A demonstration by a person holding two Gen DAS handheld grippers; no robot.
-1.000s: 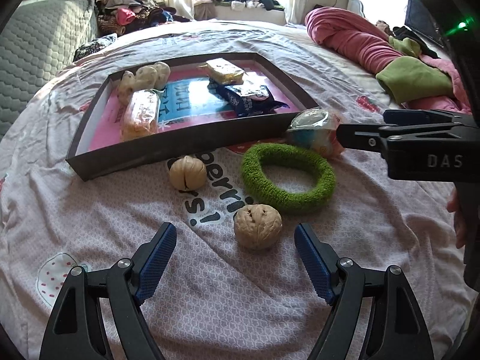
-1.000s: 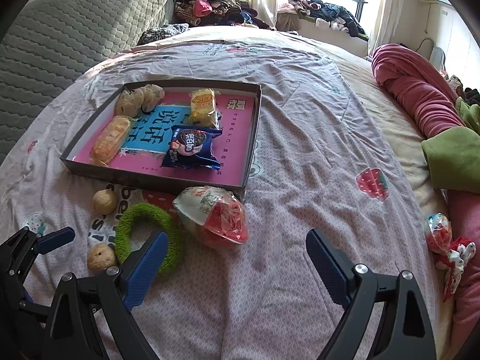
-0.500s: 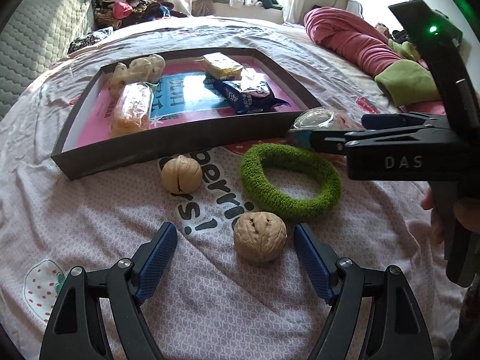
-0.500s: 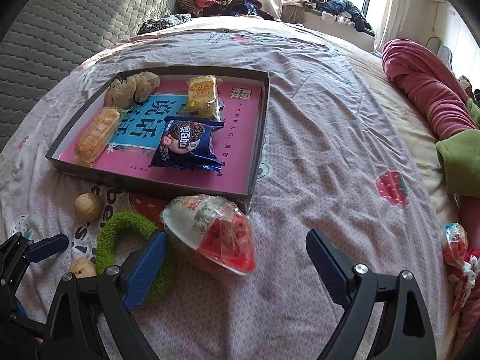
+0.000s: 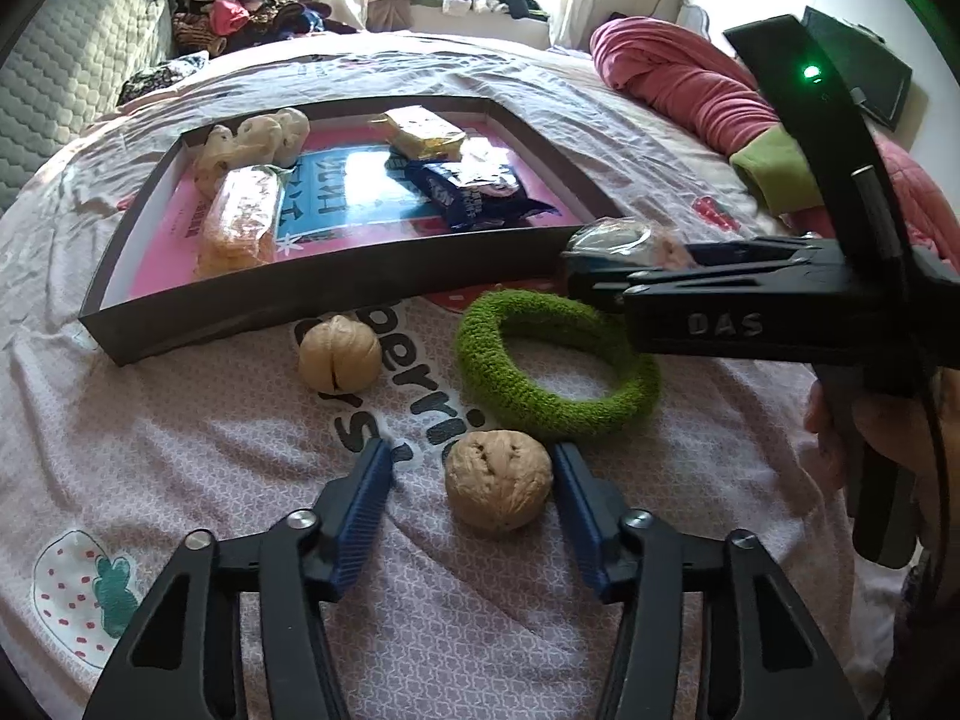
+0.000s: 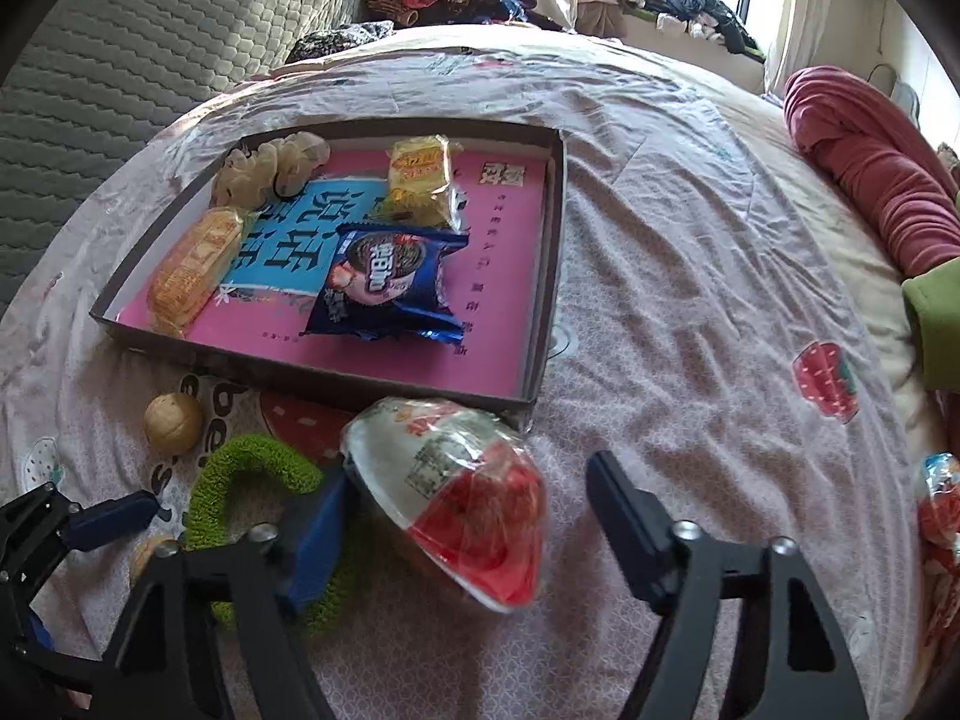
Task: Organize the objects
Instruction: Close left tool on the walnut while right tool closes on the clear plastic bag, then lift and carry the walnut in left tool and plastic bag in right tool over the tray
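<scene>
A shallow dark tray (image 5: 336, 294) with a pink floor lies on the bed and holds several snack packs. In front of it lie two walnuts, one further off (image 5: 339, 360), and a green fuzzy ring (image 5: 540, 402). My left gripper (image 5: 474, 480) is open with the nearer walnut (image 5: 498, 489) between its blue fingers, close to the right one. My right gripper (image 6: 474, 504) is open around a clear egg-shaped toy capsule with a red and white half (image 6: 456, 480), just outside the tray's near corner (image 6: 528, 396). The ring also shows in the right wrist view (image 6: 252, 474).
A rolled red blanket (image 6: 870, 168) and a green cloth (image 5: 774, 174) lie at the right of the bed. Another wrapped toy (image 6: 939, 498) lies at the right edge. A grey padded headboard (image 6: 120, 60) is on the left, and clothes are piled by the window.
My left gripper's fingers have narrowed around the nearer walnut. My right gripper has moved forward so the toy capsule now sits between its fingers.
</scene>
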